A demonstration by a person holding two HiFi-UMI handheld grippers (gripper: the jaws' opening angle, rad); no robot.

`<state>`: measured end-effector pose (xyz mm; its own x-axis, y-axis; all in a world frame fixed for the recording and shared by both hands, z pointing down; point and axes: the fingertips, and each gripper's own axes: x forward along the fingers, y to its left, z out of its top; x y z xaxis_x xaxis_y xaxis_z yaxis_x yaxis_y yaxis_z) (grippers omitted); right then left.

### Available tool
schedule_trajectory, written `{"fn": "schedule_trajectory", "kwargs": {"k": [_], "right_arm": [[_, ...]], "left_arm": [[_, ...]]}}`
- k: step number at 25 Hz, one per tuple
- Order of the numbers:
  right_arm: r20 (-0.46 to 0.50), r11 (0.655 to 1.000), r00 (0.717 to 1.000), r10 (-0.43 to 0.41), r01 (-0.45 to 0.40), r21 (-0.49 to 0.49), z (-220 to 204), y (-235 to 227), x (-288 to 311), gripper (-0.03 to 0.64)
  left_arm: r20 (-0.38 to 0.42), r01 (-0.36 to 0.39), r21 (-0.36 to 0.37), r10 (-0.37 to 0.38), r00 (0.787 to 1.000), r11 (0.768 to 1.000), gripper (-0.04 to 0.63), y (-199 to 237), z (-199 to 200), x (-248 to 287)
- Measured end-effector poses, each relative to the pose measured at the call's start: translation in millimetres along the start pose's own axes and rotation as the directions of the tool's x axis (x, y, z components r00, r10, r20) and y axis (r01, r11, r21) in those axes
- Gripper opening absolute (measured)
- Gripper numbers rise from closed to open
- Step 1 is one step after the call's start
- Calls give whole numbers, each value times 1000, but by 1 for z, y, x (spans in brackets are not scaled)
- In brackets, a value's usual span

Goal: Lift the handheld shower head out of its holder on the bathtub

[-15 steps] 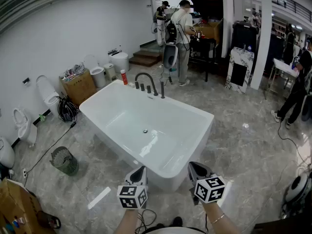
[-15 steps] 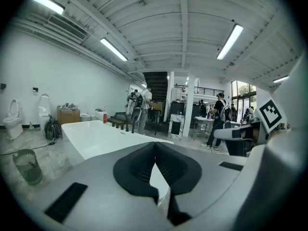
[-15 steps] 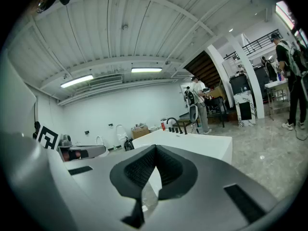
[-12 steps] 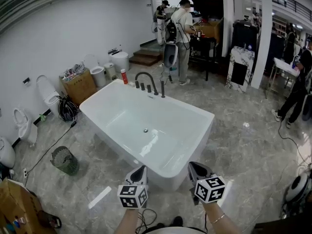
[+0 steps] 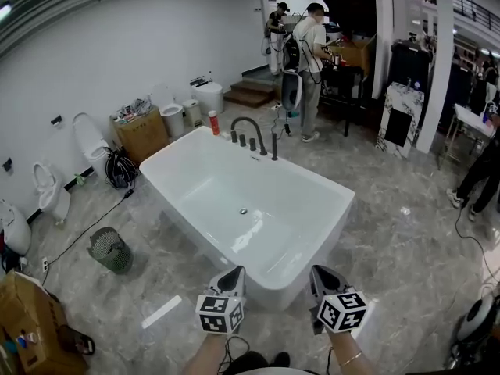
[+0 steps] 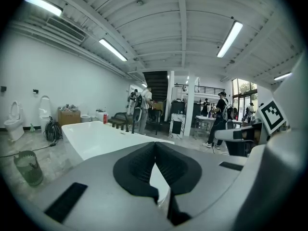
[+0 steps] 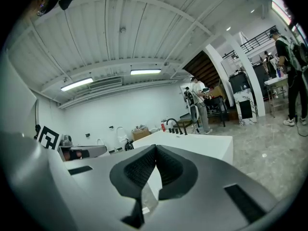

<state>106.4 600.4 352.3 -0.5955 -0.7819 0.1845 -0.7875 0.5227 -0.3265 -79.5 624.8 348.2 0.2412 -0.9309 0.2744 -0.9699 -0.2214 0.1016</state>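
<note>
Bathtub (image 5: 201, 233) and fittings have slid slightly rightward in my head view. Left tool (image 5: 234, 273) and right tool (image 5: 319, 273) are both pressed together, empty. Shower head (image 5: 273, 144) stands upright on the far rim, well ahead of both. It is probably light, rigid and slick, so I'd pinch its slim handle.

sanitaryware showroom, bathtub (image 5: 205, 184), loose toilets (image 5: 87, 137)

Bathtub (image 5: 312, 181) slightly rightward in view
</note>
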Motion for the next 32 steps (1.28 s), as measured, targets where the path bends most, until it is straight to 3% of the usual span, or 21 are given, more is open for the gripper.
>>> {"fn": "schedule_trajectory", "kwargs": {"k": [7, 19, 26, 32], "right_arm": [[-16, 1000, 1000, -15, 15, 16, -4, -12, -2, 6], [-48, 1000, 999, -3, 3, 3, 2, -9, 53, 6], [-72, 1000, 997, -17, 17, -6, 6, -14, 148, 6], [-107, 999, 993, -40, 40, 2, 18, -28, 273, 6]], "left_arm": [[-3, -10, 0, 10, 1000, 1000, 20, -4, 0, 3], [-20, -17, -20, 16, 1000, 1000, 20, 35, 5, 40], [-27, 8, -10, -8, 1000, 1000, 54, 101, 18, 114], [-33, 35, -25, -36, 999, 999, 101, 187, 48, 219]]}}
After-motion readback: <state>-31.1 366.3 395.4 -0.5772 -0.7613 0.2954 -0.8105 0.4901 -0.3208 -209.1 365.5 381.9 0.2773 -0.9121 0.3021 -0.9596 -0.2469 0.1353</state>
